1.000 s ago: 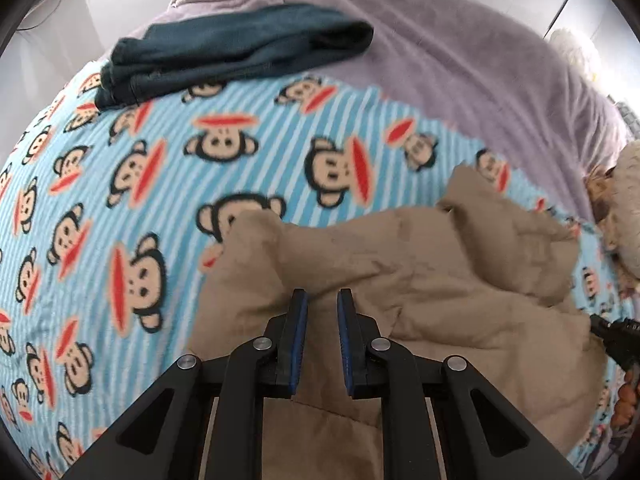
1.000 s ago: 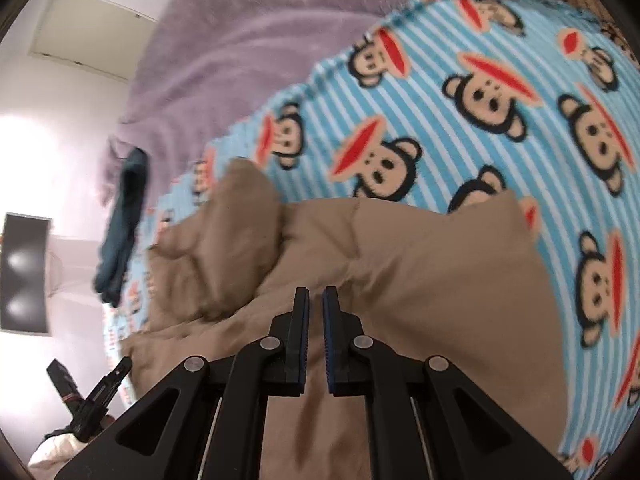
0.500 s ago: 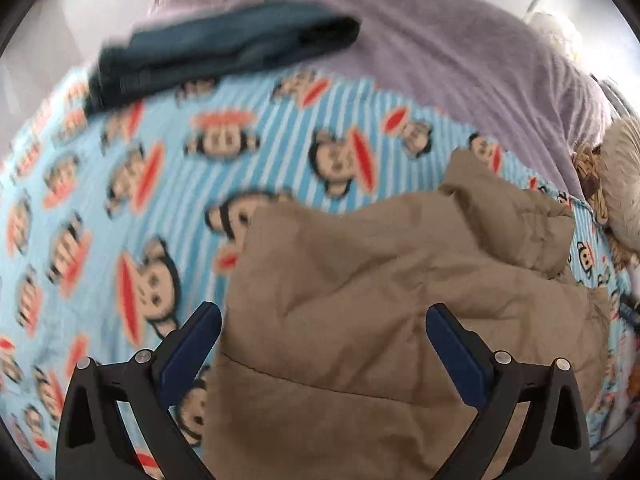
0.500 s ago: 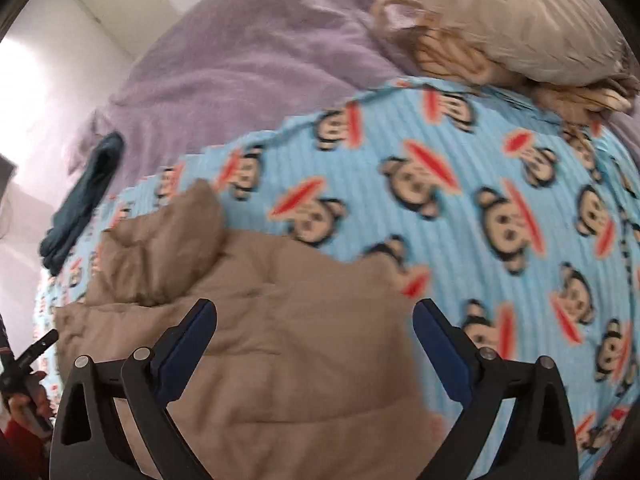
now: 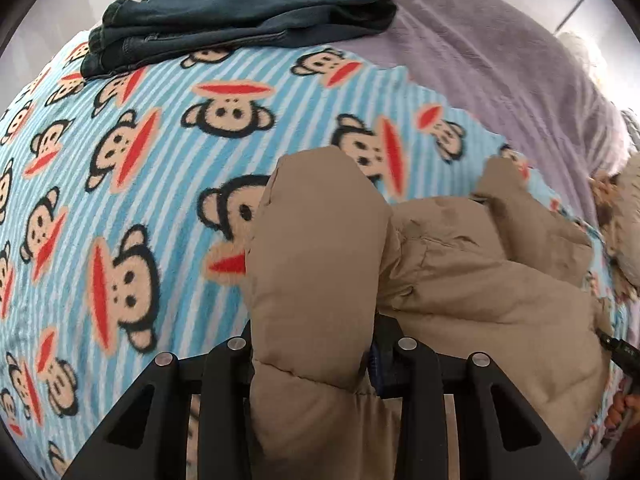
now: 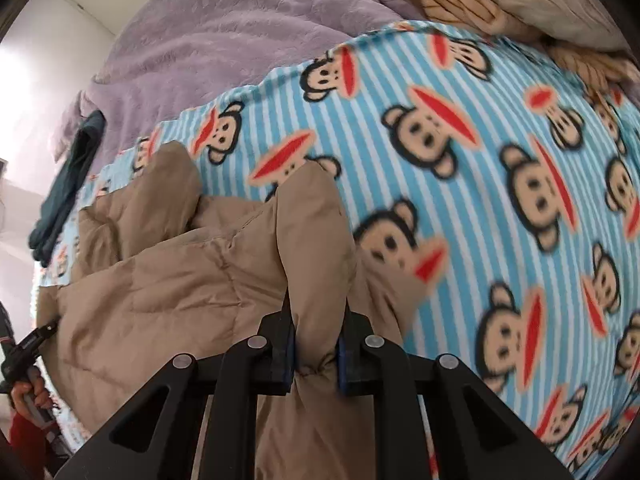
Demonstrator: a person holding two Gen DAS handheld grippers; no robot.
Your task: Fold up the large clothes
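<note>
A tan padded jacket (image 5: 460,280) lies rumpled on a blue striped blanket with monkey faces (image 5: 120,200). My left gripper (image 5: 316,344) is closing on a thick puffed fold of the jacket that bulges up between its jaws; the pads press into it. In the right wrist view the same tan jacket (image 6: 172,292) spreads to the left. My right gripper (image 6: 318,352) is closing on another bunched fold of the jacket, squeezed between its blue pads (image 6: 290,354). The left gripper's pads are mostly hidden by fabric.
Folded dark blue jeans (image 5: 240,16) lie at the blanket's far edge, on a lilac bedspread (image 5: 500,60). Beige pillows (image 6: 500,0) sit at the top right of the right wrist view. A hand holding the other gripper (image 6: 28,360) shows at the lower left.
Both grippers went from shut, to wide open over the jacket, to closed on folds of it. Each fold now bulges up between the jaws.
</note>
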